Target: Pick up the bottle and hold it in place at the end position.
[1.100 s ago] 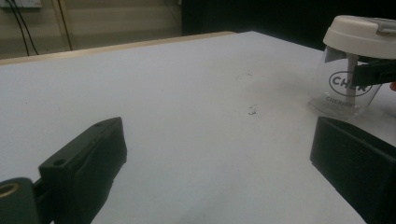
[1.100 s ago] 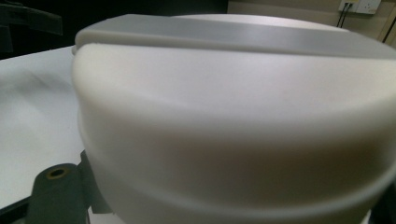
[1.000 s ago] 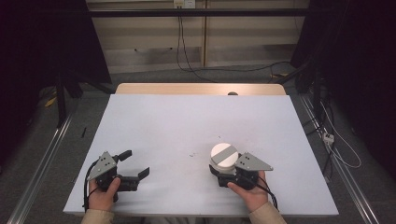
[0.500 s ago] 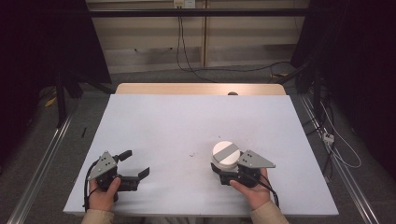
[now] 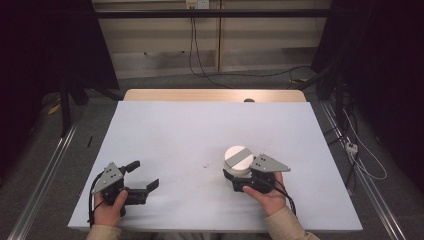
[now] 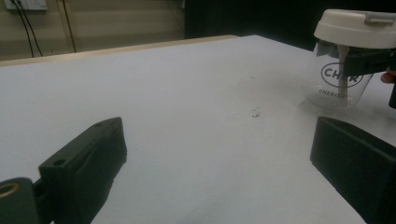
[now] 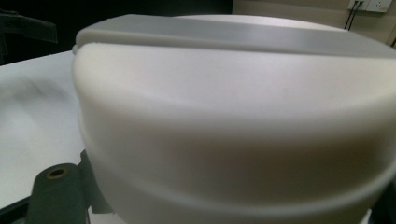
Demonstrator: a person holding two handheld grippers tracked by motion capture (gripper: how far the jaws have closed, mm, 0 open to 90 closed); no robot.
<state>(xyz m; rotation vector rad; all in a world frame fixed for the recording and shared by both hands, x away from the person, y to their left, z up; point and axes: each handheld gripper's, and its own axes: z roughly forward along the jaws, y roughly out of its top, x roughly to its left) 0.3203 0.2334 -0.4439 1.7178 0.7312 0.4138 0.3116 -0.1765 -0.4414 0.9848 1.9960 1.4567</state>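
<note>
The right tongs point(image 5: 235, 176) clench the clear jar point(image 6: 340, 79) under its white lid point(image 5: 238, 158). The left tongs point(image 5: 143, 176) stand released, well apart. A few dark specks point(image 5: 204, 165) lie on the desk point(image 5: 200, 125) between the 2.

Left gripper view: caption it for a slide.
Open left gripper facing a clear jar with white lid on the table.

Super close on a cream lid point(image 7: 243, 121) with a grey strip across its top, white surface point(image 7: 32, 121) off to the left.
</note>
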